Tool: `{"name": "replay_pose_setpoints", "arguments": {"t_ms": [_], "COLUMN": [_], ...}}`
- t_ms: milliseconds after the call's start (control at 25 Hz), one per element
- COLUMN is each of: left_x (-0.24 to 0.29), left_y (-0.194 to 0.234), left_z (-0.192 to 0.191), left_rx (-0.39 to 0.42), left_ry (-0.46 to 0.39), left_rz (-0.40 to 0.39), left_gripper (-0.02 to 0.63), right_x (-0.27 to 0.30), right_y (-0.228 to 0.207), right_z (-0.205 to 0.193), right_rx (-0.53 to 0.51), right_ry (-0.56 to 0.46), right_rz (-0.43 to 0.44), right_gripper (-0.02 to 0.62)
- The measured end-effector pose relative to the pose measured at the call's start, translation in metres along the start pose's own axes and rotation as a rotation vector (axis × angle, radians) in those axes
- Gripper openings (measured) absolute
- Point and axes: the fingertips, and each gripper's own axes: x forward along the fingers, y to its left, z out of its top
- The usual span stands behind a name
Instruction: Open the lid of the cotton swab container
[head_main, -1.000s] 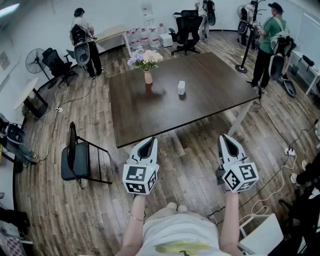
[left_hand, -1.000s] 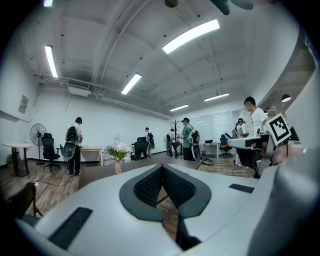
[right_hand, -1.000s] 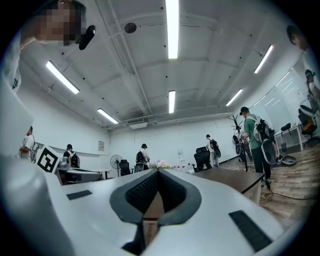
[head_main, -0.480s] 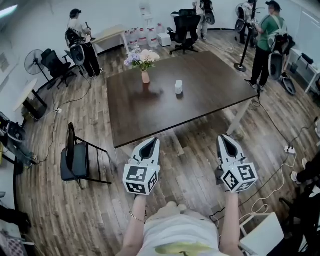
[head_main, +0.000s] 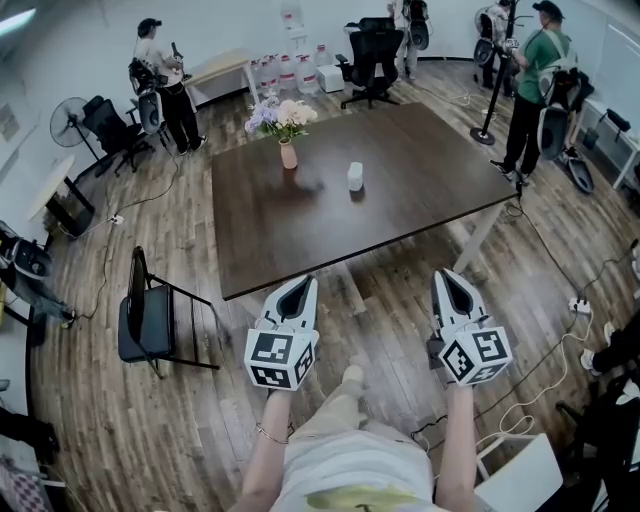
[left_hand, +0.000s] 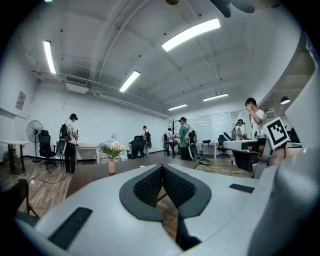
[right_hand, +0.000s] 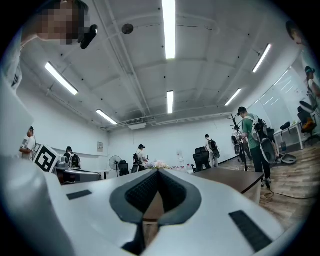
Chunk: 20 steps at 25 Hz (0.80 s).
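Head view: both grippers are hovering over the floor (head_main: 375, 300), short of the near edge of the table (head_main: 300, 240).
Left gripper (head_main: 301, 281): its jaws are pressing together tip to tip, clenched on nothing, and pointing toward the table.
Right gripper (head_main: 447, 273): its jaws are likewise lying clenched and empty; it is riding level with the left gripper and well apart from it.
Container (head_main: 355, 176): small and white, it is standing upright near the table's middle, far from both grippers.
Vase (head_main: 288, 154): it is holding flowers (head_main: 283, 116) and standing left of the container, apart from it.
Chair (head_main: 150, 320): it is standing on the floor left of the table.
Bystanders (head_main: 160, 75): several are standing at the room's far side.
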Motion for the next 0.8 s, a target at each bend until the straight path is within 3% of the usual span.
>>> {"name": "replay_pose_setpoints", "arguments": {"t_ms": [280,800], "left_x": [0.043,0.175], "left_y": [0.012,0.045], "left_z": [-0.003,0.011], "left_rx": [-0.004,-0.028], "left_ry": [0.004,0.010], "left_rz": [-0.008,-0.055], "left_gripper": [0.023,0.023], "right_x": [0.036,0.144], "right_y": [-0.024,-0.089], "right_z": [-0.005,-0.006], "right_rx": [0.004,-0.003], "right_ry": [-0.005,0.019], "right_rz": [-0.005,-0.018], "right_gripper": [0.021,0.021]}}
